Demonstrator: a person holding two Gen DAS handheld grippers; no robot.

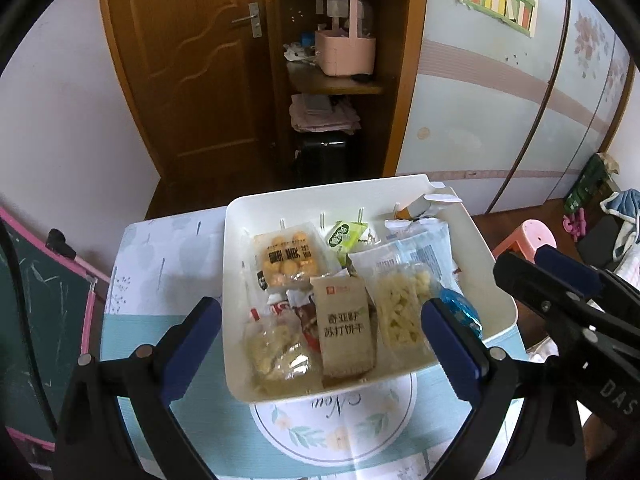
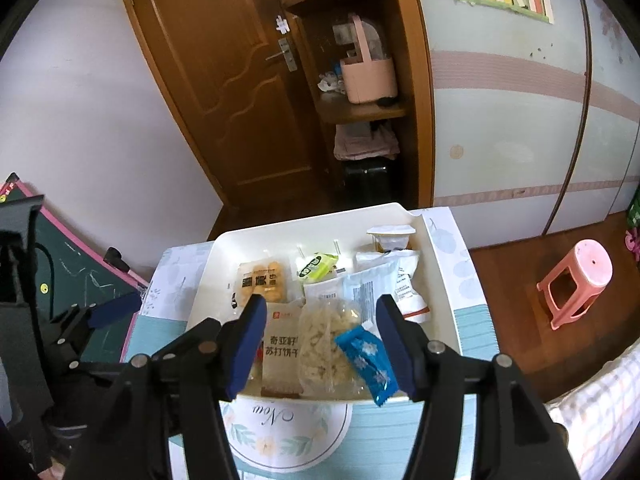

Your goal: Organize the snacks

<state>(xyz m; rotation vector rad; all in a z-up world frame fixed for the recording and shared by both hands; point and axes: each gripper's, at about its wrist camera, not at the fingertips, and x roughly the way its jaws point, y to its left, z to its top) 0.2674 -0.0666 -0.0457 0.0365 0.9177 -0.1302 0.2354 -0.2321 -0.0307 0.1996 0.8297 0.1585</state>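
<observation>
A white tray (image 1: 234, 280) sits on the small table and holds several snack packets: a tan cracker packet (image 1: 346, 328), a clear bag of pale puffs (image 1: 400, 312), a packet of round yellow biscuits (image 1: 290, 258), a green packet (image 1: 346, 236) and a blue wrapper (image 1: 460, 310). My left gripper (image 1: 320, 330) is open and empty above the tray's near side. My right gripper (image 2: 320, 344) is open and empty above the tray's (image 2: 428, 272) near edge, with the blue wrapper (image 2: 366, 364) between its fingers but not held. It also shows in the left wrist view (image 1: 532, 276).
The table has a teal and white floral cloth (image 1: 168, 320). A green chalkboard with a pink frame (image 1: 44, 300) leans at the left. A pink stool (image 2: 580, 284) stands on the wooden floor at the right. A brown door (image 1: 188, 60) and shelves with a pink basket (image 1: 346, 50) are behind.
</observation>
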